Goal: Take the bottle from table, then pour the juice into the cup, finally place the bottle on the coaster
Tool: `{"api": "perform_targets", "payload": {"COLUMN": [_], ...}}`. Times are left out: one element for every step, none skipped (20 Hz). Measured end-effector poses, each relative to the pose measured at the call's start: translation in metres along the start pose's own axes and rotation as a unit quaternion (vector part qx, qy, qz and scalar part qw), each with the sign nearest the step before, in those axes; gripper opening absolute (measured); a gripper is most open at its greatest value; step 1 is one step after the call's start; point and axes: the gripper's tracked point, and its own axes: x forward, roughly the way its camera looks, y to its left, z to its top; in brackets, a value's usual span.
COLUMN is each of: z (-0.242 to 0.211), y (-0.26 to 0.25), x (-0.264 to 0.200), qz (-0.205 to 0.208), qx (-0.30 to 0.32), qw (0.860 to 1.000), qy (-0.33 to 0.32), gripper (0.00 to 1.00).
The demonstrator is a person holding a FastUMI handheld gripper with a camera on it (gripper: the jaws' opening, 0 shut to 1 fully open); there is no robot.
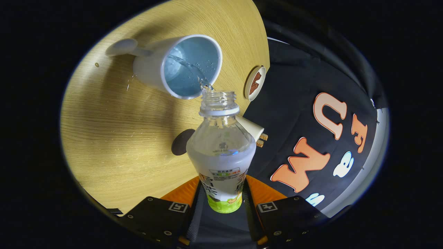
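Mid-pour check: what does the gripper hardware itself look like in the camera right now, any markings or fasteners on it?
The gripper shows two broad flat black plates at its base, one per side, each carrying a small square black-and-white fiducial marker and several round screw heads. Two fingers run forward from between the plates. No cables are visible.

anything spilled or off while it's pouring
A few droplets lie on the table beside the cup, on its handle side, so a little has splashed. The stream from the bottle, held between the fingers, lands inside the cup.
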Motion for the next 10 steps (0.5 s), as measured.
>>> {"api": "perform_targets", "payload": {"z": [-0.001, -0.001, -0.001, -0.002, -0.002, -0.001, -0.001, 0.001, 0.002, 0.004], "y": [-0.001, -0.002, -0.003, -0.005, -0.007, -0.007, -0.009, -0.011, -0.013, -0.015], "x": [-0.001, -0.001, -0.001, -0.002, -0.002, -0.002, -0.001, -0.001, -0.001, -0.002], "qz": [0.0, 0.0, 0.001, 0.0, -0.002, -0.001, -0.002, -0.004, -0.005, -0.005], "qx": [-0.003, -0.005, -0.008, -0.011, -0.014, -0.016, -0.019, -0.022, -0.027, -0.031], "qw": [1.0, 1.0, 1.0, 1.0, 1.0, 1.0, 1.0, 1.0, 1.0, 0.999], "qy": [0.001, 0.002, 0.002, 0.002, 0.002, 0.001, 0.001, 0.0, -0.001, -0.002], "gripper": [0.58, 0.58, 0.58, 0.58, 0.58, 0.58, 0.58, 0.58, 0.58, 0.58]}}
